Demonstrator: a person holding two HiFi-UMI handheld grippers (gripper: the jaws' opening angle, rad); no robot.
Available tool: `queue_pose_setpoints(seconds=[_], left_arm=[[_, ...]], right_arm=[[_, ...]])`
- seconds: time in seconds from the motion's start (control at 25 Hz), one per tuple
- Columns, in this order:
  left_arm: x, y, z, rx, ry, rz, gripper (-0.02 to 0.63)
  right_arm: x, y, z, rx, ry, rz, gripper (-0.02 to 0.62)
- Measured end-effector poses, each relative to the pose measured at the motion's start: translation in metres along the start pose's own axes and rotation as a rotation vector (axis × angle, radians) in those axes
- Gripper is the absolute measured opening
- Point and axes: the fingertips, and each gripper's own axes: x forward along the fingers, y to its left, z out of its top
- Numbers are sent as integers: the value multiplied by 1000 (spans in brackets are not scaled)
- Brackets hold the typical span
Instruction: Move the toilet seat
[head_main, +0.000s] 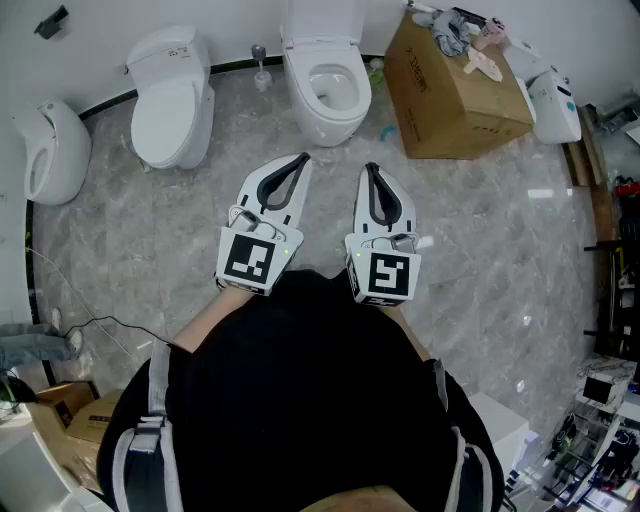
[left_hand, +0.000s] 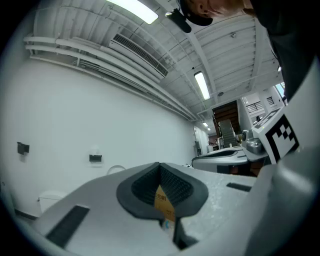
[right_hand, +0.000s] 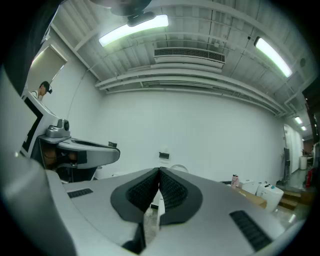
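A white toilet (head_main: 330, 88) stands by the far wall with its bowl uncovered and the seat ring (head_main: 352, 92) showing around the bowl. My left gripper (head_main: 302, 158) and right gripper (head_main: 371, 167) are held side by side at waist height, pointing level toward that toilet and well short of it. Both are shut with nothing between the jaws. In the left gripper view the gripper (left_hand: 160, 165) has its dark pads meeting, and only a sliver of the cardboard box shows behind them. The right gripper (right_hand: 159, 171) is equally shut in its own view, facing the white wall.
A second toilet (head_main: 172, 100) with its lid down stands to the left, and a third white unit (head_main: 50, 150) at the far left. A toilet brush (head_main: 260, 65) sits between the toilets. A large cardboard box (head_main: 455, 85) with clutter on top stands right of the middle toilet. Cables and boxes lie at lower left.
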Motion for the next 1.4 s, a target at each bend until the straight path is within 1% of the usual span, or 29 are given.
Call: queue_pose_setpoints(seconds=[0.16, 0.4, 0.68, 0.88, 1.04, 1.24, 1.4], left_arm=[[10, -9, -1, -2, 0, 7, 6], [25, -23, -2, -10, -1, 23, 7], [40, -22, -6, -12, 20, 41, 6], [56, -12, -13, -6, 17, 40, 7], [78, -1, -19, -9, 30, 35, 7], [121, 20, -26, -5, 37, 22, 6], [157, 49, -28, -13, 48, 19, 7]], right_arm=[[0, -14, -3, 3, -3, 9, 23], [2, -30, -9, 46, -16, 67, 23], [10, -42, -18, 56, -4, 75, 23], [24, -47, -28, 62, 6, 76, 23], [47, -59, -34, 53, 14, 62, 23], [91, -78, -42, 41, 24, 53, 23], [136, -93, -43, 48, 52, 31, 23]])
